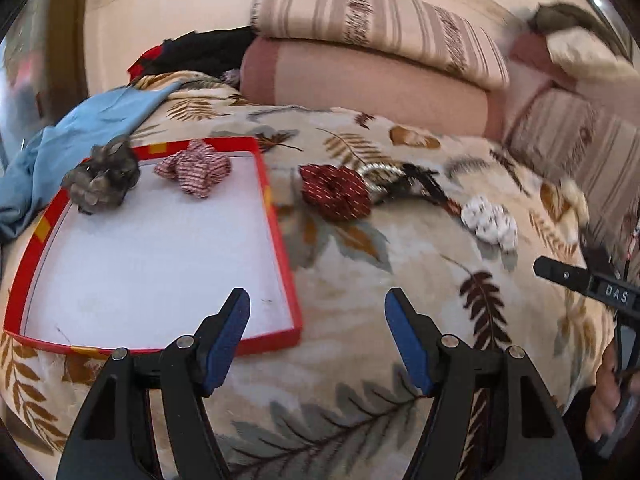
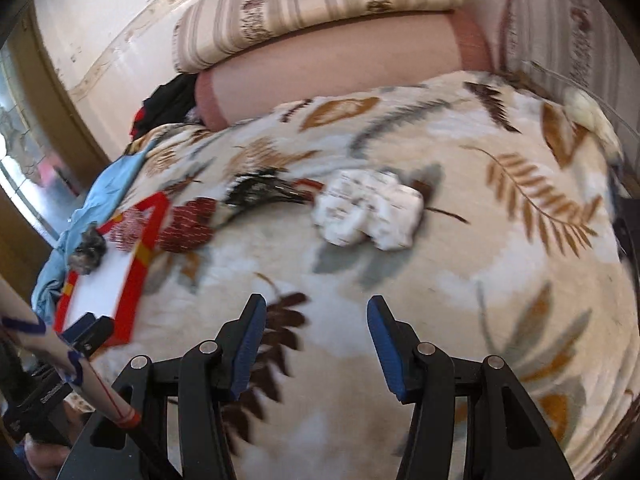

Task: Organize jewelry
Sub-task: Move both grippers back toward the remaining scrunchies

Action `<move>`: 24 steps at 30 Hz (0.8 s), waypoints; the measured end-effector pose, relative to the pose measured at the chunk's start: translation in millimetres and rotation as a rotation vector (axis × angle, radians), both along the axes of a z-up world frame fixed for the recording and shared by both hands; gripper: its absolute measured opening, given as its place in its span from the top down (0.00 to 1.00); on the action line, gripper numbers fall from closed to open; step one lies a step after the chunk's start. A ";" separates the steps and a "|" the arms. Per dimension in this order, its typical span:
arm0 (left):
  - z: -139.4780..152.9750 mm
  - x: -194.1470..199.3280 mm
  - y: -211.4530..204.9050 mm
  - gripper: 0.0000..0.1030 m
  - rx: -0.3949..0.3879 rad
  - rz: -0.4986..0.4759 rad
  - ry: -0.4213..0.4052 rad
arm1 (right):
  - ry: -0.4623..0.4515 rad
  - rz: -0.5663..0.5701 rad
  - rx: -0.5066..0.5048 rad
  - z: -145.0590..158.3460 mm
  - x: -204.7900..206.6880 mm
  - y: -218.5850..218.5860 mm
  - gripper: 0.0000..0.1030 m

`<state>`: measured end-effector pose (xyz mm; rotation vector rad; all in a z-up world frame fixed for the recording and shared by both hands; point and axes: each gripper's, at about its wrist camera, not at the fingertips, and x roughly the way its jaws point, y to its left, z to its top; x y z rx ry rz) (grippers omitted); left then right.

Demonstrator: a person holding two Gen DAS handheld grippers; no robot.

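Cream plush blanket (image 1: 360,280) printed with brown, gold and grey leaf fronds covers the whole work surface, a bed or couch backed by a pink bolster (image 1: 360,80) with a striped cushion (image 1: 376,20) lying on top of it and a pale wall behind. At the left edge a blue cloth (image 1: 72,136) lies crumpled, and dark clothing (image 1: 200,52) is bunched near the bolster's end. On the blanket sits a shallow red-rimmed tray (image 1: 276,216) with a white floor; a grey scrunchie (image 1: 102,176) and a red-and-white striped scrunchie (image 1: 196,168) rest inside it along its far side. Just beside the tray's right rim, on the blanket, lies a dark red scrunchie (image 1: 336,192), touching a blurred black-and-silver piece (image 1: 400,180) whose kind is hard to tell. Further right, apart from these, sits a white patterned scrunchie (image 2: 368,208). The left gripper (image 1: 318,300) hovers over the tray's near right corner, its blue-padded fingers spread wide and holding nothing. The right gripper (image 2: 316,308) hangs above bare blanket, near the white scrunchie, also wide apart and empty; its view is smeared with motion blur.
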<state>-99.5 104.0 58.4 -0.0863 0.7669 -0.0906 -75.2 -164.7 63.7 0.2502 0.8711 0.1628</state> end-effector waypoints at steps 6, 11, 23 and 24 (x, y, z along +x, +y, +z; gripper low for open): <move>-2.5 -0.9 -11.4 0.33 0.025 -0.021 0.027 | -0.001 -0.018 0.058 -10.2 4.3 -13.8 0.45; 1.5 12.1 -15.7 0.33 0.020 -0.016 0.052 | -0.012 -0.035 0.092 -12.8 1.3 -24.0 0.45; 7.1 52.2 -25.0 0.33 -0.009 -0.018 0.115 | -0.019 -0.055 0.159 -12.2 -1.3 -37.6 0.45; 9.0 60.7 -24.2 0.32 -0.009 -0.012 0.117 | -0.020 -0.055 0.163 -12.1 -1.3 -38.3 0.45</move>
